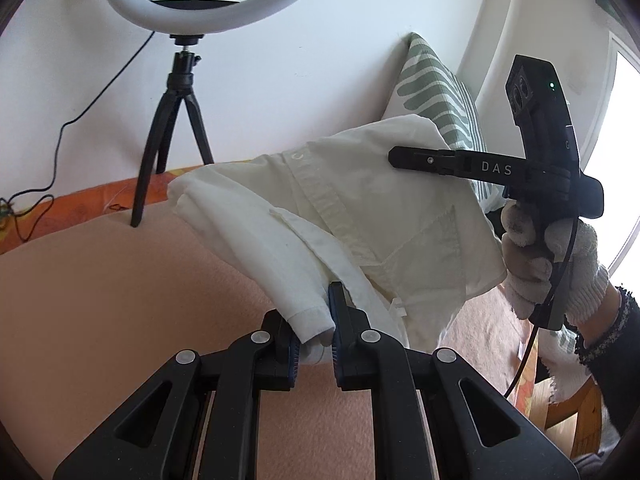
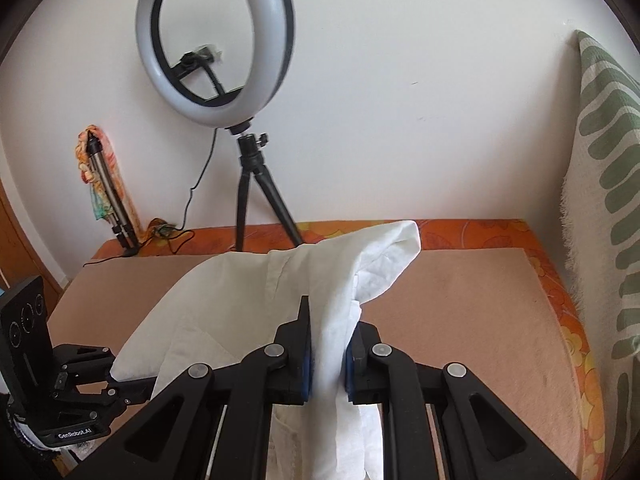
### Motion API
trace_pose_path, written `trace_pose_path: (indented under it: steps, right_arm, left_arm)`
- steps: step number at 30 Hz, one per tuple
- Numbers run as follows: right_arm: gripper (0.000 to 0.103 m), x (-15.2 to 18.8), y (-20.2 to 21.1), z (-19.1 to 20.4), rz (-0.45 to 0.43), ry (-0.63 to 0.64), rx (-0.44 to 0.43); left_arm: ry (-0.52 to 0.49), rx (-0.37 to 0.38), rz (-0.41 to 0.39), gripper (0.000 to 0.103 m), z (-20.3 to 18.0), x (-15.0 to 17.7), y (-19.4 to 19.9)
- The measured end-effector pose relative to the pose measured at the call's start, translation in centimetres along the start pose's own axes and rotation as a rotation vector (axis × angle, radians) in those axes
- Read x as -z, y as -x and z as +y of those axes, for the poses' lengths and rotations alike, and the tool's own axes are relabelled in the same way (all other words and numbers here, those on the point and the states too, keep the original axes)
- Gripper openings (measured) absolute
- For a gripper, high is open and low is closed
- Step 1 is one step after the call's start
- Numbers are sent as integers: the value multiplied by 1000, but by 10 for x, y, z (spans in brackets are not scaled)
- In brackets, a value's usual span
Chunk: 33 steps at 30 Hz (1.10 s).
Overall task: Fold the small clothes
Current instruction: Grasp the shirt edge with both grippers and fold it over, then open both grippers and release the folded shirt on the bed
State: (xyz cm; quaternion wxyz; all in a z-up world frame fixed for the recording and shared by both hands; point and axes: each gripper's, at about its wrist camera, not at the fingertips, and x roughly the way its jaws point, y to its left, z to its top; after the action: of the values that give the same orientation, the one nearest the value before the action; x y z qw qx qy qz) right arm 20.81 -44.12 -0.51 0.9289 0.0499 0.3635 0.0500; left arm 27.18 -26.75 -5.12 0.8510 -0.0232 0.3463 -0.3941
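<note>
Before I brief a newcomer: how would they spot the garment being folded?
Start at the ring light against the wall; in front lies a peach mat. Above it hangs a white shirt, pinched by both hand-held grippers, the only plain white cloth, unlike the green-patterned cushion.

Both claws were matte black, built of linked bars joined by round silver screws, with blue pads inside the fingers. The left claw showed this up close, as did the right claw. Seen from the left, the right one bore white "DAS" lettering, a green light and a black cable. The hand wore a white knit glove and a dark speckled sleeve.
</note>
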Motion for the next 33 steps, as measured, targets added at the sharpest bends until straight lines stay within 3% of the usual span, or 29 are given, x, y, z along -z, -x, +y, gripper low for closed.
trace_pose_path:
  steps: [9, 17, 19, 20, 22, 23, 24, 29, 33]
  right_arm:
    - [10, -12, -36, -56, 32, -20, 100]
    - [13, -9, -56, -80, 61, -41, 191]
    - [23, -9, -59, -83, 75, -43, 228]
    - [34, -9, -58, -83, 72, -40, 263]
    - [57, -9, -54, -86, 51, -50, 290]
    - [76, -10, -50, -87, 40, -64, 289]
    - [83, -10, -46, -89, 23, -72, 291]
    - [92, -12, -37, -85, 7, -81, 316]
    - [93, -9, -32, -78, 5, -72, 324]
  left_arm:
    - [-40, -4, 22, 11, -17, -14, -56]
    - [-44, -7, 43, 13, -16, -13, -64]
    - [-46, -13, 49, 22, -16, -12, -61]
    - [-46, -17, 62, 28, -16, -12, -60]
    - [-42, -56, 86, 73, -17, -12, -58]
    - [-47, -84, 74, 77, -18, -11, -54]
    - [-57, -91, 53, 77, -19, -10, -49]
    - [-78, -102, 52, 81, -20, -8, -35]
    - [-60, -126, 86, 81, -21, -8, -35]
